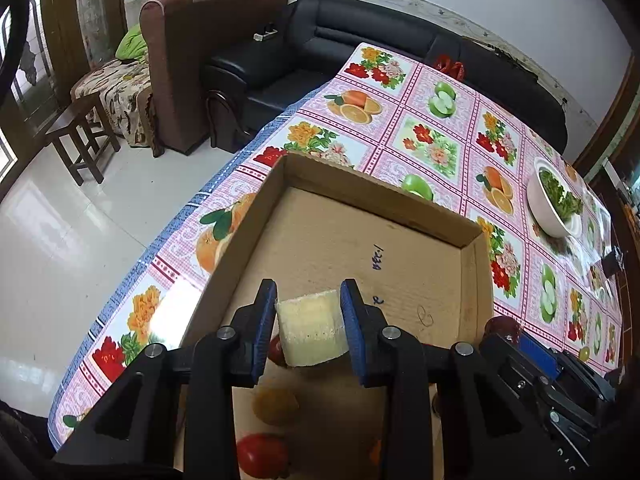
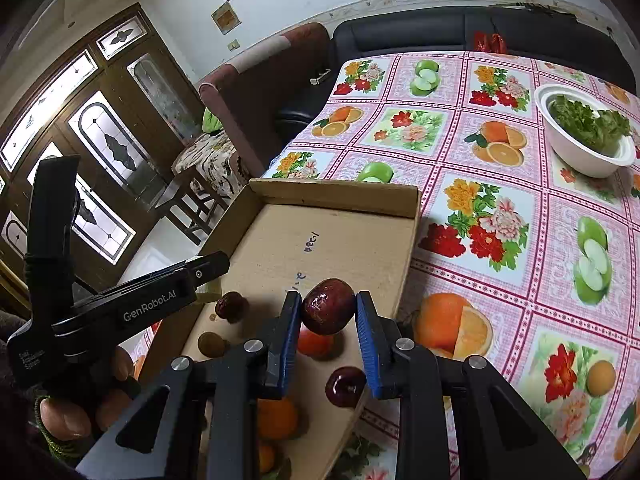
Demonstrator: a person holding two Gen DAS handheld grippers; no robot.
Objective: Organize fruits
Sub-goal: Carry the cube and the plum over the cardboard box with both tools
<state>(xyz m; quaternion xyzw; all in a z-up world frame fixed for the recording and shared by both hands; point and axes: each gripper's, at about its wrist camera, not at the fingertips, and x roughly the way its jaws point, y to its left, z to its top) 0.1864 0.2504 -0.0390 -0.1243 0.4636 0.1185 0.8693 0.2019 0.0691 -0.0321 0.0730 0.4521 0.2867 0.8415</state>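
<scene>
Several fruits already lie in the cardboard box [image 2: 352, 200] at the desk's edge; left tongs [image 1: 308, 312] grip a pale chunk [image 1: 310, 330], right tongs [image 2: 328, 316] a dark red fruit [image 2: 327, 306] (both seemingly still to place).

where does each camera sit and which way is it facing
Left wrist: on the left gripper, looking down its fingers at the pale fruit chunk it holds above the cardboard tray.
Right wrist: on the right gripper, gripping a dark red fruit; the person's left hand shows.
Shared: tray, white bowl of greens, black sofa.

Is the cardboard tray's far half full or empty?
Empty: the cardboard tray shows bare floor with pen marks at its far end; loose fruit lies nearer the grippers.
</scene>
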